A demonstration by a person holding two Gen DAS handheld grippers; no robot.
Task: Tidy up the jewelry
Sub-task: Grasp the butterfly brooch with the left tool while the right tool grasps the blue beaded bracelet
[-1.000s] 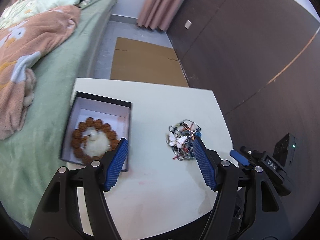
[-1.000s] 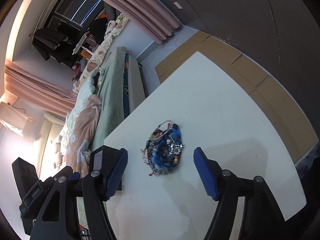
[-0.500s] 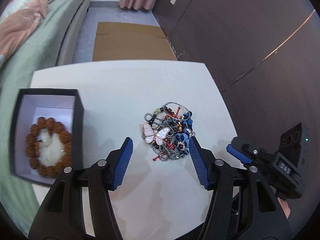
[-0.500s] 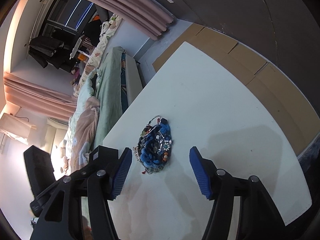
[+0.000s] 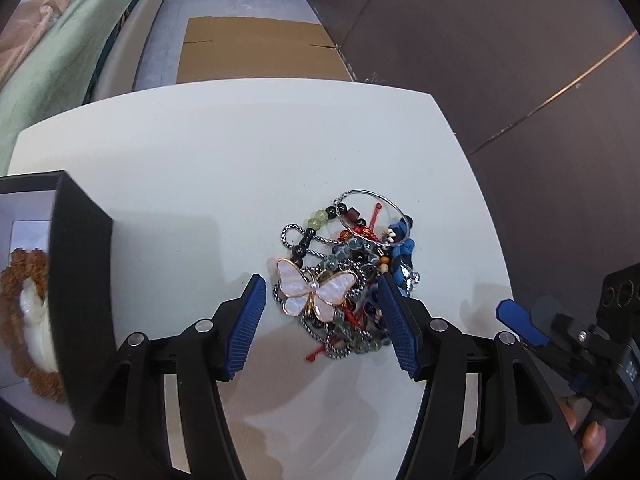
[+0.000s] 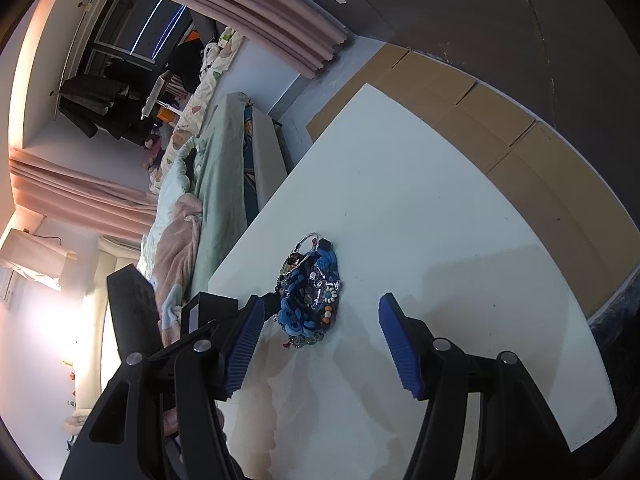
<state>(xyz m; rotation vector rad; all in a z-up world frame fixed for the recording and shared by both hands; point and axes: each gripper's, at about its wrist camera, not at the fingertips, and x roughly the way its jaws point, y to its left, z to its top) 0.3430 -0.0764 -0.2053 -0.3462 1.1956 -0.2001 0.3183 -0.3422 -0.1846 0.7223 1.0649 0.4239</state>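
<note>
A tangled pile of jewelry lies on the white table; a pink butterfly pendant sits on its near side and a silver hoop at its far side. My left gripper is open, its jaws straddling the near part of the pile. A black box at the left holds a brown bead bracelet. In the right wrist view the pile lies just left of my open right gripper, close to its left finger.
A bed with green and pink bedding runs along the table's left side. Flattened cardboard lies on the floor beyond the table. A dark wall stands to the right. The right gripper's body shows at the left wrist view's right edge.
My left gripper has moved forward and right from the box to the jewelry pile, which now sits between its jaws. The right gripper has shifted slightly closer to the pile.
</note>
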